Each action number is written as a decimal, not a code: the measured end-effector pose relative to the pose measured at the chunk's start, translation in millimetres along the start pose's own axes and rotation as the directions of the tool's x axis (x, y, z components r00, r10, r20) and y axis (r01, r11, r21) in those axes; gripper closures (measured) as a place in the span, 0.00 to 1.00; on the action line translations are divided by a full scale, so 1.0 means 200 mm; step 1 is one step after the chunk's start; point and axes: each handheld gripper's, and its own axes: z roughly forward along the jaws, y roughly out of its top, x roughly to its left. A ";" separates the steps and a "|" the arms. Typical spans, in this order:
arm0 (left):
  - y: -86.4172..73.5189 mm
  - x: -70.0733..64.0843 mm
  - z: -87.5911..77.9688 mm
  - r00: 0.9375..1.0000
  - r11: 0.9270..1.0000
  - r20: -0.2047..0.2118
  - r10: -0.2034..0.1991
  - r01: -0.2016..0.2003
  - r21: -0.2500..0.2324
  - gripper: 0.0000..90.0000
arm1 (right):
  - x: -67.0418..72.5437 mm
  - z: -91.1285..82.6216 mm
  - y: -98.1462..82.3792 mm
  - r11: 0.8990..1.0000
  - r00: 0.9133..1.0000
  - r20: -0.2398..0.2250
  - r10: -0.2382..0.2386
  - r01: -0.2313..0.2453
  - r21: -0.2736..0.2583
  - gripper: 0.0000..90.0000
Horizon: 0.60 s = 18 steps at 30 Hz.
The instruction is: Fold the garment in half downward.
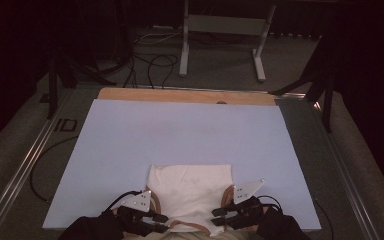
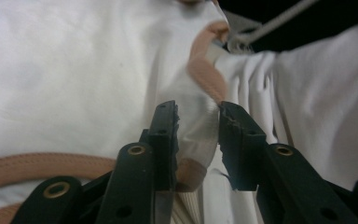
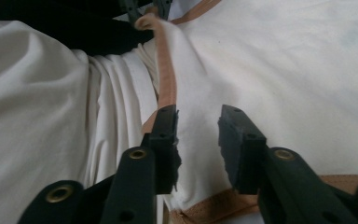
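A white garment (image 1: 190, 192) with tan trim lies flat on the pale blue sheet (image 1: 130, 145) that covers the counter, at its near edge and about midway across. The left gripper (image 1: 156, 222) rests at the garment's near left corner, the right gripper (image 1: 219, 216) at its near right corner, both pointing inward toward each other. In the left gripper view the fingers (image 2: 164, 135) stand released, parted, with a fold of white cloth and tan trim (image 2: 205, 70) lying loose in the gap between them. In the right gripper view the fingers (image 3: 235, 140) are likewise released and apart over the cloth, a tan-edged seam (image 3: 165, 79) running just beside the left one.
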 end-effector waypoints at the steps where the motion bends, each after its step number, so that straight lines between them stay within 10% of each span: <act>1: 0.00 0.00 0.00 1.000 1.000 0.008 0.000 0.000 0.004 0.72 | 0.00 0.00 0.00 1.000 1.000 0.003 0.002 -0.002 -0.001 0.66; 18: 0.02 0.08 -0.14 0.994 0.993 -0.108 -0.023 0.010 -0.114 0.34 | -0.04 -0.06 0.05 0.991 0.998 0.061 0.030 -0.022 -0.130 0.22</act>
